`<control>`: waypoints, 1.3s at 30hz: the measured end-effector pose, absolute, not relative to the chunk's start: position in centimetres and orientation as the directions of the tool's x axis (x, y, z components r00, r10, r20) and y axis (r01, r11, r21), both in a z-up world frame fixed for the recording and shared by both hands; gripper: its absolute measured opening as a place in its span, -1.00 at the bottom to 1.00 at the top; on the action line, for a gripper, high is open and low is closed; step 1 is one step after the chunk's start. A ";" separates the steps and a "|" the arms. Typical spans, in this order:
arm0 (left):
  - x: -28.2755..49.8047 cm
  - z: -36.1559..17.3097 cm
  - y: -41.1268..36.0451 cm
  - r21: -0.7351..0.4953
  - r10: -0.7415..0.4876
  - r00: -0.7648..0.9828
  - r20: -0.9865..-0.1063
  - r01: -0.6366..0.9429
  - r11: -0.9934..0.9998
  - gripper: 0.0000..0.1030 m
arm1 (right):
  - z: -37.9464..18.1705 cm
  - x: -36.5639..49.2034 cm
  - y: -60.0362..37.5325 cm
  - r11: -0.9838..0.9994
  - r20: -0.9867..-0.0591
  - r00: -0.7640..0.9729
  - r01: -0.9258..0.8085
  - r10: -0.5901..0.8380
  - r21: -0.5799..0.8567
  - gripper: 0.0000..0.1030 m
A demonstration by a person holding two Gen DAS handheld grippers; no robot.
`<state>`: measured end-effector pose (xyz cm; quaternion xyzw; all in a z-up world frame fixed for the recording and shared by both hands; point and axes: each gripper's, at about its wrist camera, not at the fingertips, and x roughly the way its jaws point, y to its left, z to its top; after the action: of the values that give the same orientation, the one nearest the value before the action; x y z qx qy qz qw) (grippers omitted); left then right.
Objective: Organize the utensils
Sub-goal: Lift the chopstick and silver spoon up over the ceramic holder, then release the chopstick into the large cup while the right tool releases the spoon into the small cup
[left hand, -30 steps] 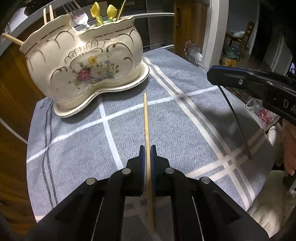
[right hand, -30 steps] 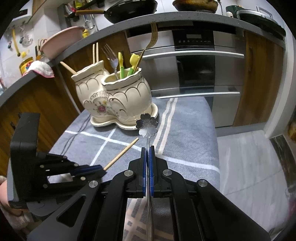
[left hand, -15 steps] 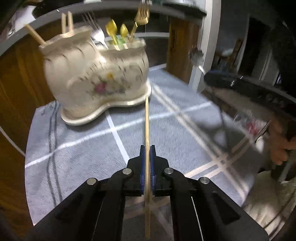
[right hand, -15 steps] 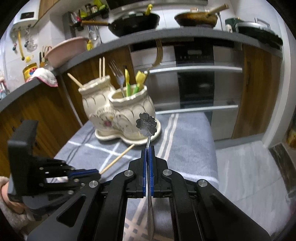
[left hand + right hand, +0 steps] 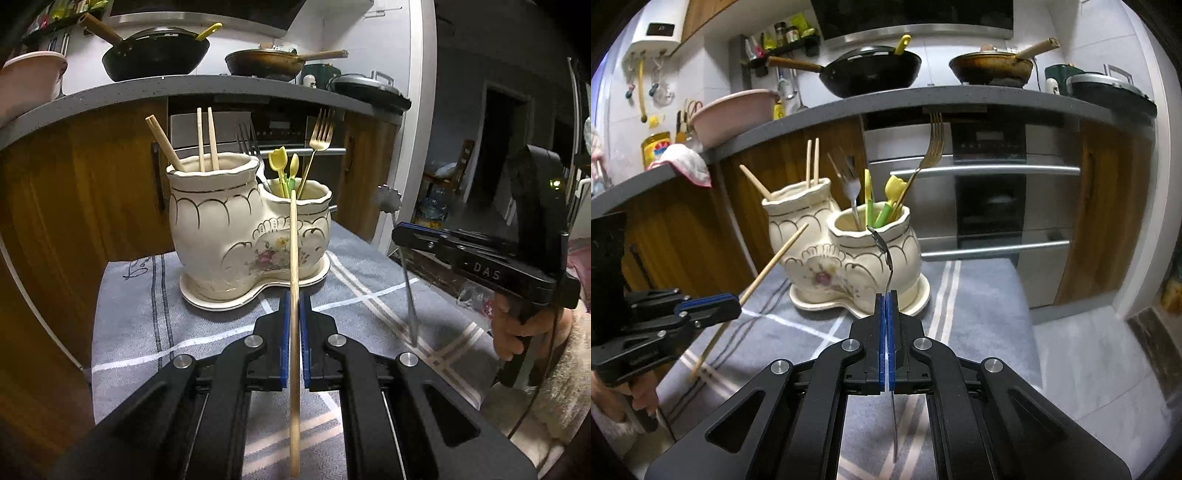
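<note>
A cream two-pot ceramic holder (image 5: 236,236) stands on a grey striped cloth (image 5: 147,314). Its left pot holds wooden chopsticks; its right pot holds forks and yellow-green utensils. My left gripper (image 5: 294,299) is shut on a wooden chopstick (image 5: 293,258), tip raised towards the holder. My right gripper (image 5: 886,295) is shut on a metal spoon with a flower-shaped end (image 5: 882,247), raised in front of the right pot (image 5: 875,251). The right gripper also shows in the left wrist view (image 5: 402,232), and the left gripper shows in the right wrist view (image 5: 735,306).
The cloth-covered table (image 5: 979,295) stands in front of a kitchen counter (image 5: 960,96) with woks and a pink basin (image 5: 731,114). An oven front (image 5: 990,192) is behind the holder. The floor (image 5: 1089,362) lies to the right.
Both grippers have tilted up and lifted their utensils off the cloth. The chopstick tip and the spoon end now stand level with the holder's pots. The spoon has turned edge-on.
</note>
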<state>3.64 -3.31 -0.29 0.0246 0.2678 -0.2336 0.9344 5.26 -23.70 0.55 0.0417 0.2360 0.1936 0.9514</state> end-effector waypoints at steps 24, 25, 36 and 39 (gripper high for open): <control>9.8 7.8 -1.1 -0.159 -0.469 0.880 -0.078 0.453 0.877 -0.90 | 9.5 9.5 -22.9 0.900 -0.027 0.921 -0.372 0.388 0.226 -0.97; 10.3 8.0 -1.1 -0.163 -0.470 0.880 -0.063 0.455 0.875 -0.90 | 9.5 9.9 -23.0 0.898 -0.011 0.922 -0.374 0.387 0.234 -0.96; 15.2 8.3 -2.4 -0.157 -0.452 0.891 -0.034 0.442 0.883 -0.91 | 8.2 13.1 -22.5 0.884 0.009 0.918 -0.384 0.396 0.268 -0.96; 15.4 7.5 -3.6 -0.093 -0.441 0.896 -0.049 0.436 0.895 -0.90 | 7.7 13.5 -22.3 0.885 0.004 0.920 -0.379 0.393 0.270 -0.96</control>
<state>15.37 -3.59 7.53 -0.0401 0.0343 -0.2254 0.9728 13.51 -22.32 7.67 0.1341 0.0253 0.1988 0.9705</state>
